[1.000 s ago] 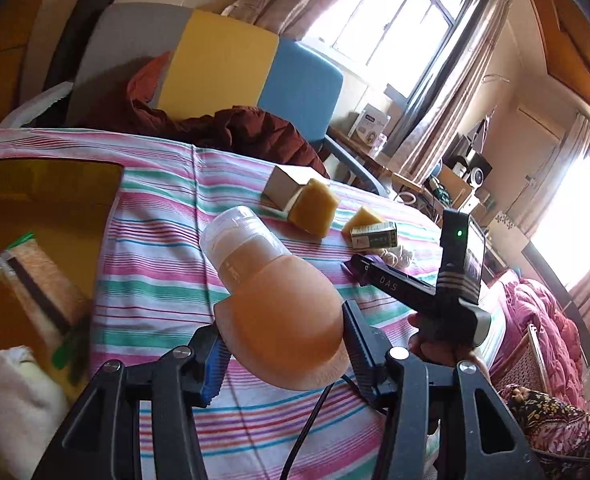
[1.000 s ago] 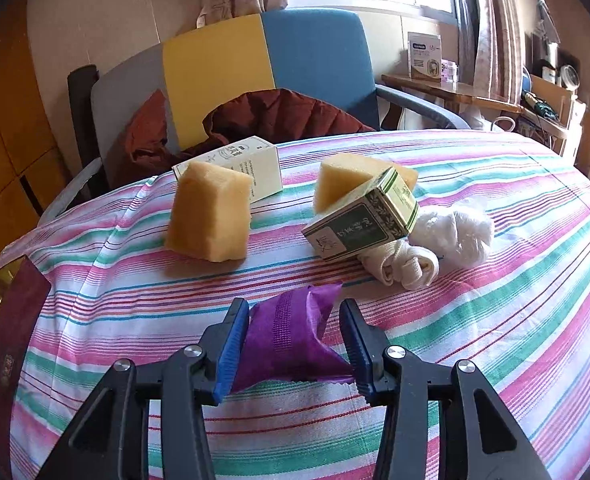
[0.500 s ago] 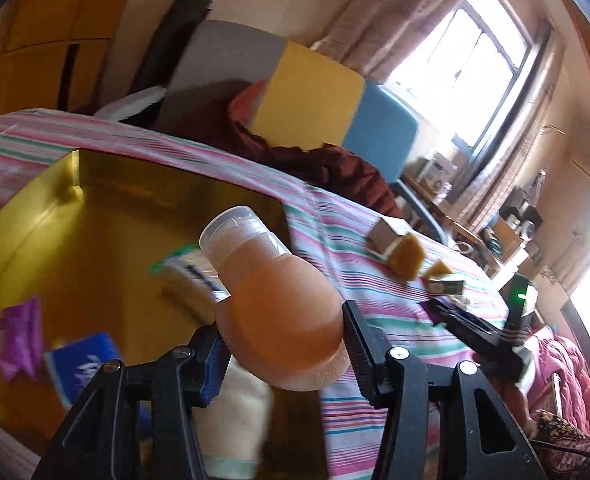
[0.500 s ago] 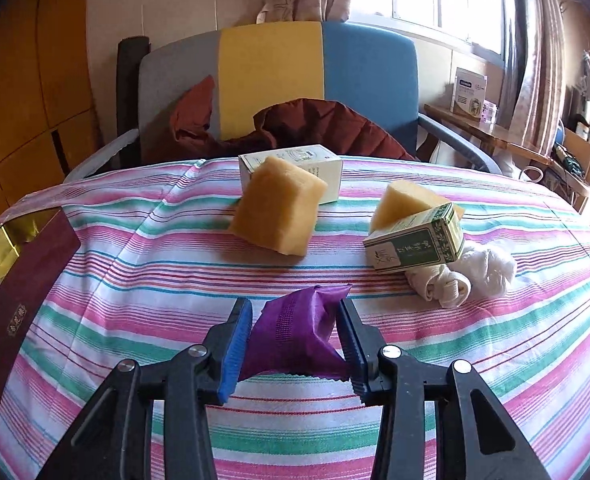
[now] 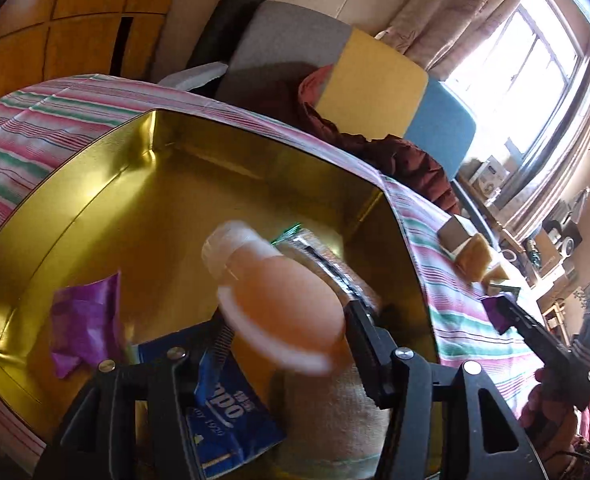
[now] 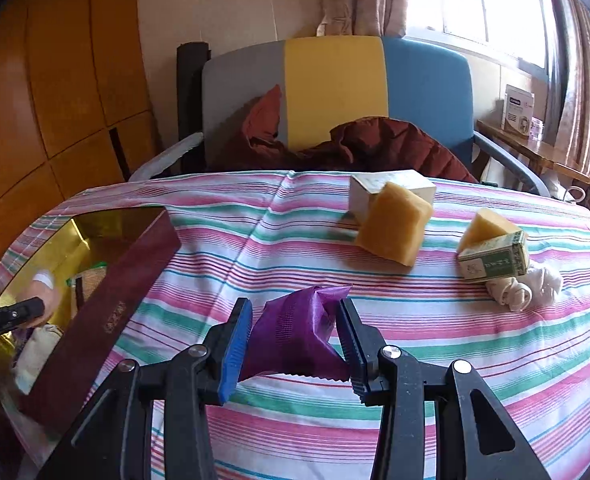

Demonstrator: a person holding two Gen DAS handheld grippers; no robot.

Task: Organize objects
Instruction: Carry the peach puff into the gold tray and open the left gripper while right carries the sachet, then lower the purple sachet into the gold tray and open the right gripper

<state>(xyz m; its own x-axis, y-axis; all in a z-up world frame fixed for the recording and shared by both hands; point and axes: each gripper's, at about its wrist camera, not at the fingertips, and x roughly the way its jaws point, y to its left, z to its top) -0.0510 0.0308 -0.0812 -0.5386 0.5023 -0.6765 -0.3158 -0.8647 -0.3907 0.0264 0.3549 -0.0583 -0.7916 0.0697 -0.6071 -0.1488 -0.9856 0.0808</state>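
Left gripper (image 5: 283, 336) jaws, just opening, flank the blurred orange bottle (image 5: 283, 304) over the gold box (image 5: 95, 184); right gripper (image 6: 295, 344) clamps a purple packet (image 6: 299, 328).

The tabletop (image 6: 435, 320) wears a cloth with pink, green, white and thin blue stripes. The box (image 5: 95, 184) is shiny gold inside and dark maroon outside. The bottle (image 5: 283, 296) is peach-orange with a whitish cap. Two packets are purple (image 6: 299, 332) (image 5: 83, 324), one pack (image 5: 223, 420) blue. The sponges (image 6: 395, 228) are yellow. The chair (image 6: 335, 92) is grey, yellow and blue.
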